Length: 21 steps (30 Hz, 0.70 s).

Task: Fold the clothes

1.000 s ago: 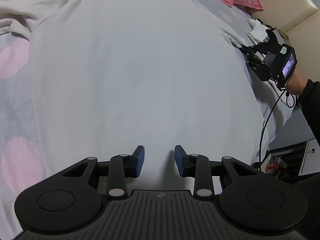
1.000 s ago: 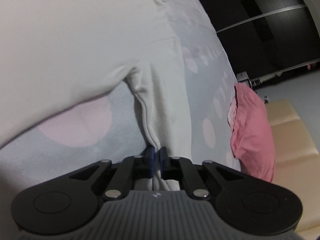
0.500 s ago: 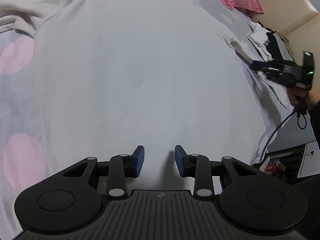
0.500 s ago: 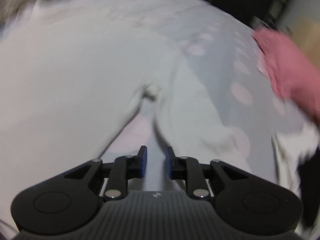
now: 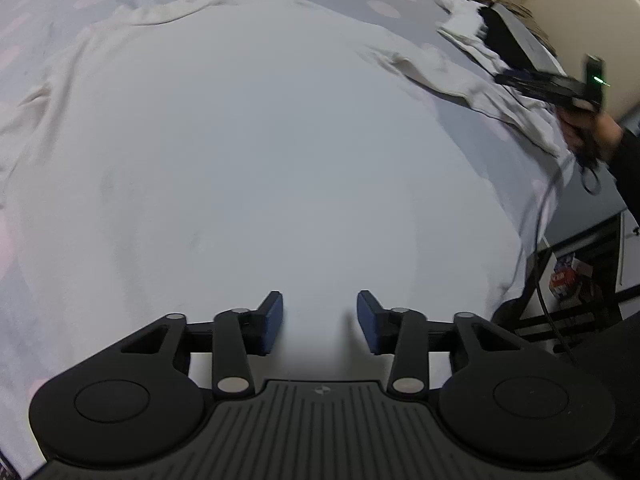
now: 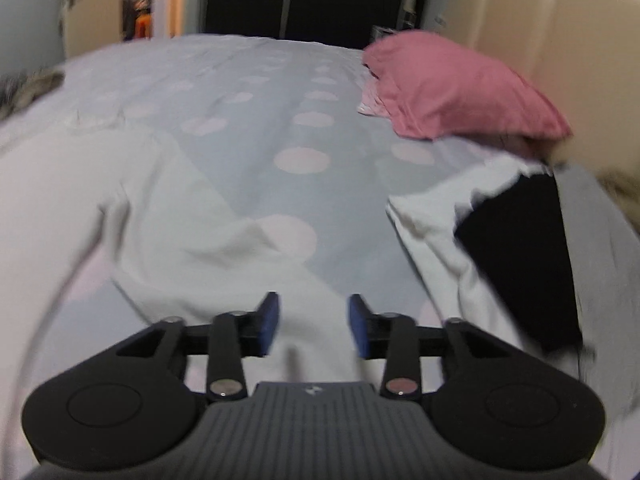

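**Sleeve lies directly ahead of the right fingers; both grippers empty**

The bed, grey with pale spots, carries a white long-sleeved shirt spread flat, filling the centre of the left view, collar toward the upper left. Its sleeve runs from the left of the right view down to the bottom centre, long axis toward the camera. The right gripper, fingers spread and holding nothing, sits just over the sleeve end and is the nearer tool to it. The left gripper, fingers likewise spread, hovers at the hem, bottom centre.
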Motion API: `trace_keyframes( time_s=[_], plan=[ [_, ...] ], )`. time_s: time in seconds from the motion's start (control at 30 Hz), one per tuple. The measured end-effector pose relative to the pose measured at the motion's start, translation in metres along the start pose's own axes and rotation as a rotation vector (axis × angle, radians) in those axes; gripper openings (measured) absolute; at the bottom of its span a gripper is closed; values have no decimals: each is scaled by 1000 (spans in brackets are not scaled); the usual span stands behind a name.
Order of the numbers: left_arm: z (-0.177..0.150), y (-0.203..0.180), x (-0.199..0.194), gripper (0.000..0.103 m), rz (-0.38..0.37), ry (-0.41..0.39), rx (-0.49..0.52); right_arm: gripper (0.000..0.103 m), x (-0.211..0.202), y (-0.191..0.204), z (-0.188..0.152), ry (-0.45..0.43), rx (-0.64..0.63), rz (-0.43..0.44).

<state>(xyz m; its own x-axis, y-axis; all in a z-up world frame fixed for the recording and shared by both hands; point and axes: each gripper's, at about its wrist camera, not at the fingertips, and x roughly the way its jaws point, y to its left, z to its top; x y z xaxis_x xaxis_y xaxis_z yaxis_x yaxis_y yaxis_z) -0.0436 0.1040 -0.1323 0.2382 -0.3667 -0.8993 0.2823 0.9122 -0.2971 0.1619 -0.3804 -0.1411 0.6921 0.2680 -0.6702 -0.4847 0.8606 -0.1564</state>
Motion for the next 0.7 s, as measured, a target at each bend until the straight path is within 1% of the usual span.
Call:
trace_keyframes(
  time_s=[0.07,0.13,0.17,0.23,0.33,0.37,0.43,0.53,0.57,0.63,0.7],
  plan=[
    [2,-6,4,39,-1,13,13,46,18,-3,5,37,-49,11],
    [3,-12,9,39,-3,25,26,46,40,-5,10,89,-70,42],
    [4,-15,11,39,-3,31,33,39,48,-8,9,136,-71,70],
    [3,-13,10,39,8,36,23,38,59,-8,10,193,-130,47],
    [2,-6,6,39,30,31,-6,31,62,-14,14,207,-118,-100],
    [2,-5,5,39,36,26,-14,30,61,-14,12,211,-116,-108],
    [2,-4,2,39,43,14,-26,30,52,-13,8,181,-94,-102],
    [3,2,-6,39,55,-10,-56,32,28,-4,5,83,-25,-67],
    [3,4,-11,39,66,-18,-75,32,20,3,5,67,-1,-51],
    [2,8,-27,39,115,-41,-107,33,5,20,4,31,4,-5],
    [0,10,-50,40,195,-68,-121,38,-12,45,6,1,-37,42]
  ],
)
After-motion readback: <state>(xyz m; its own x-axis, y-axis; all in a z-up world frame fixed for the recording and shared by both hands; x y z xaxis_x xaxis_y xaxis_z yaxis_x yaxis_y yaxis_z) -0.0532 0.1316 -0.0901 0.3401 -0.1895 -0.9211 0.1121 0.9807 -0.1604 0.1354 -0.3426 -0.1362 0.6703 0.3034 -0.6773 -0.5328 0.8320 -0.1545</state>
